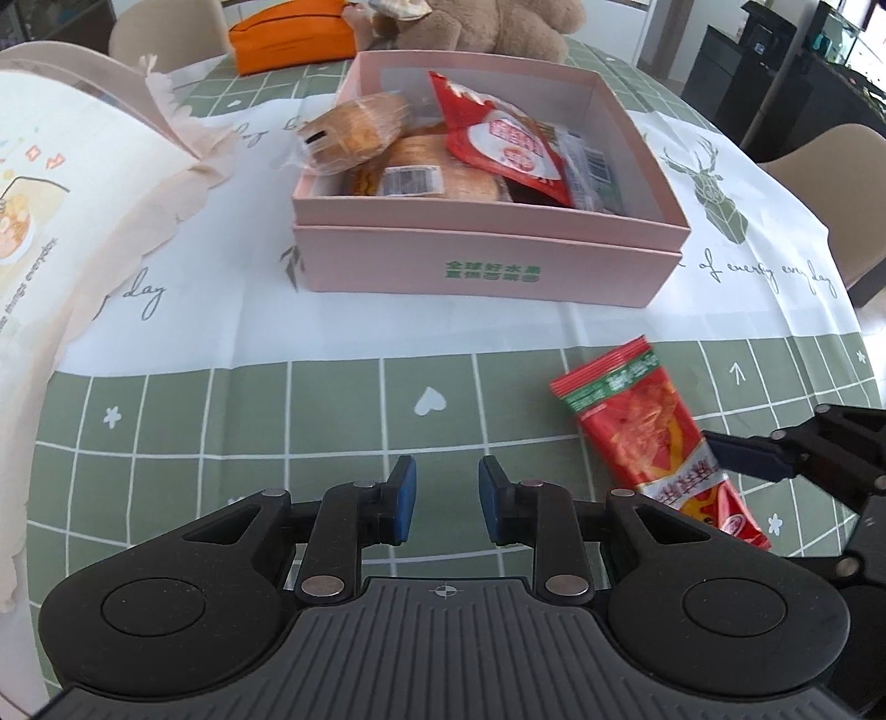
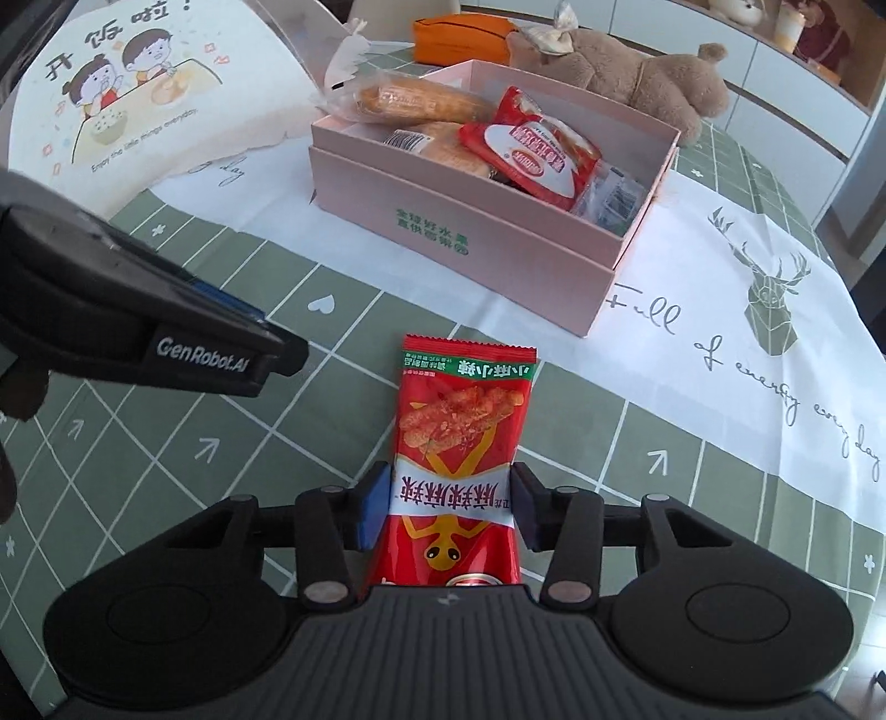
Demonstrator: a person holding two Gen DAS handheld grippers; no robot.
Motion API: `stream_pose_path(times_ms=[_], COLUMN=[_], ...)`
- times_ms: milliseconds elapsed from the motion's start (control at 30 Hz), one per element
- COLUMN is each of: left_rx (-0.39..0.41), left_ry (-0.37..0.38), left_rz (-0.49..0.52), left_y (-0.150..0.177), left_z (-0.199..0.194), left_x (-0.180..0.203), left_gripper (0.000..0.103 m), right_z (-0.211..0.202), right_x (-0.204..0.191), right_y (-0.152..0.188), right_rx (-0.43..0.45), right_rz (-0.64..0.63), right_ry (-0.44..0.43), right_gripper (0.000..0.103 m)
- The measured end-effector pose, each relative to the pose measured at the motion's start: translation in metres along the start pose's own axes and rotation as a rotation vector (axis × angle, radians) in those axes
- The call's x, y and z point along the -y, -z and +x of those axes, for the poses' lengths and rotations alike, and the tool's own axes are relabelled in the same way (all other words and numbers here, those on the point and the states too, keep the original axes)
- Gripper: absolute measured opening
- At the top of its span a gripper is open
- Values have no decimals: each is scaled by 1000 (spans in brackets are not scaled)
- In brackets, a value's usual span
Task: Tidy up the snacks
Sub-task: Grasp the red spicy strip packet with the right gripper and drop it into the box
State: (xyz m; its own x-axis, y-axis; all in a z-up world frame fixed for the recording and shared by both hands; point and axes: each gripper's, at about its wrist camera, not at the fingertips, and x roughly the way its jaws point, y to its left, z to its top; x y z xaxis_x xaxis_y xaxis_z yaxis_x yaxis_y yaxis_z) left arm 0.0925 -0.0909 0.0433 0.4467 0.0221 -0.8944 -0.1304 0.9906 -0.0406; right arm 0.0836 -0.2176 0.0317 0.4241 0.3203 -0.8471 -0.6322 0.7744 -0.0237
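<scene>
A pink box (image 1: 487,266) (image 2: 443,199) stands open on the table and holds several wrapped snacks, with a red packet (image 1: 504,138) (image 2: 531,149) on top. A long red snack packet (image 2: 459,459) (image 1: 653,437) lies on the green checked cloth in front of the box. My right gripper (image 2: 451,504) is around its near half, with both pads touching the packet's sides. My left gripper (image 1: 447,498) is empty with a narrow gap between the pads, hovering over the cloth left of the packet.
A cream cartoon-printed cover (image 1: 50,183) (image 2: 138,83) stands at the left. A brown plush toy (image 2: 637,72) (image 1: 487,22) and an orange pouch (image 1: 288,33) (image 2: 459,33) lie behind the box. The table edge curves at the right.
</scene>
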Motion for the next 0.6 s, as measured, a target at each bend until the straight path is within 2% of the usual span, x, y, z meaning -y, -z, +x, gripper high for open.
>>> stream_pose_path(times_ms=[167,267,367,467,600], left_rx=[14,80,154,218,218], left_ry=[6,26,51,42,39], left_rz=[-35,-51,-77,-111,-133], left_y=[0,-7,-28,-54,-82], left_z=[-6,-22,-38,-44,-37], left_x=[-13,-18,-26,-36,-51], left_gripper=[28,28,28,28,27], right_z=[-18,-30,-38,-47,-62], right_x=[0,0,2,10,33], right_y=[-6,-12,-20,-36,-73], right_rx=[40,70,87,118,194], right_rz=[2,1,7,23,81], right_ry=[1,5,8,22,48], right_gripper=[45,45,45,45,45])
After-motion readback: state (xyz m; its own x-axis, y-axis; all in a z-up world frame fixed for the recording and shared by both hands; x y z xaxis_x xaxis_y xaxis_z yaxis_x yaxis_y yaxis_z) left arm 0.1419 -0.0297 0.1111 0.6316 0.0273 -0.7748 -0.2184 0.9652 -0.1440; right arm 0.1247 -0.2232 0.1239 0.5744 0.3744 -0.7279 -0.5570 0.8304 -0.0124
